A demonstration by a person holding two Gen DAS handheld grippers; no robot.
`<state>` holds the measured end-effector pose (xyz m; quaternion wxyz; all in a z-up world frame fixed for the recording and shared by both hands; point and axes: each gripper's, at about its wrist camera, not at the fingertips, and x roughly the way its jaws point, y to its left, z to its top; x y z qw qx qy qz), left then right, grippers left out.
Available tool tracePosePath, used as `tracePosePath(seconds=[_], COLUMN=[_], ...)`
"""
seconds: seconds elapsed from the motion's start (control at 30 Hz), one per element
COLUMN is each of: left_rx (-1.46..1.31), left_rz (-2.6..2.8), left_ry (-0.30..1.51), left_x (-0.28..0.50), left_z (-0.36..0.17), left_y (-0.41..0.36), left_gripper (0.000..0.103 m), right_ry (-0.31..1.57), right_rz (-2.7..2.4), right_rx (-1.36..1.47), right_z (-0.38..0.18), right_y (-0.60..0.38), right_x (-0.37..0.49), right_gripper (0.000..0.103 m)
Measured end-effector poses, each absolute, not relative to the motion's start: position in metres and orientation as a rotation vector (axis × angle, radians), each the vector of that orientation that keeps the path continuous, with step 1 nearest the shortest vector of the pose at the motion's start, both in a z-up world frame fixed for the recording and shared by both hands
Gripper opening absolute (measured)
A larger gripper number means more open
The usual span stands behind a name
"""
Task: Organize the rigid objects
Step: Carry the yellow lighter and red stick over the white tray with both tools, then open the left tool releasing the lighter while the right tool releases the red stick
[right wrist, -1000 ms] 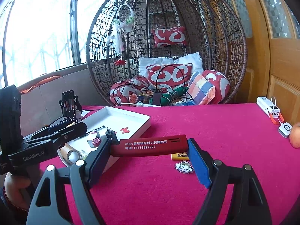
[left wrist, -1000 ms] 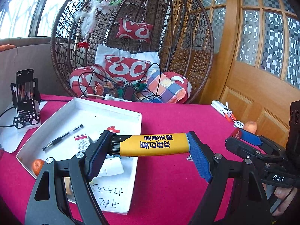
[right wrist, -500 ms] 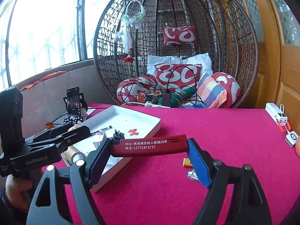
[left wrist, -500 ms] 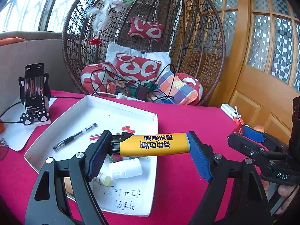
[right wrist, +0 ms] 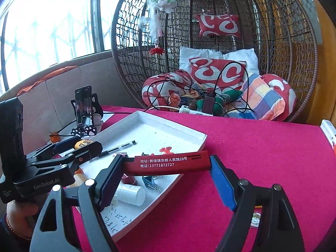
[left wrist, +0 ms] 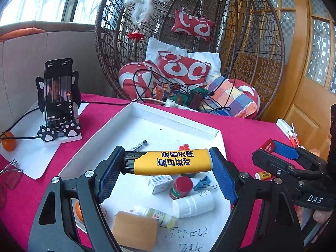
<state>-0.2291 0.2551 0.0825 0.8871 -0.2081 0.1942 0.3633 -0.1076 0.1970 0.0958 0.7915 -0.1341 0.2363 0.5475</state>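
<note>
Left gripper (left wrist: 167,167) jaws clamped endwise on yellow lighter (left wrist: 172,162), right gripper (right wrist: 166,171) jaws on red lighter (right wrist: 168,163)

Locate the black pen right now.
The black pen lies loose in the white tray, toward its far left part, beyond the yellow lighter held in the left gripper.

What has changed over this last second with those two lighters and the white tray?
Both hands carried their loads toward the white tray: the yellow lighter in the left gripper now hangs over the tray's contents, and the red lighter in the right gripper reaches over its near edge. Nothing was released; both grips and the tray's place stayed unchanged.
</note>
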Motion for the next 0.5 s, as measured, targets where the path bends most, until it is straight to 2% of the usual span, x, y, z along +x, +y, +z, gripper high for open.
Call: tracePosePath(seconds=[0.5], left_rx=[-0.488], left_rz=[0.850], left_ry=[0.463], left_x=[-0.227], left_z=[0.058], left_y=[0.305], left_gripper=[0.083], right_ry=[0.606], right_rz=[1.164], right_rx=[-0.359], right_z=[0.035], right_y=[0.273], right_x=[-0.113], right_gripper=[0.081])
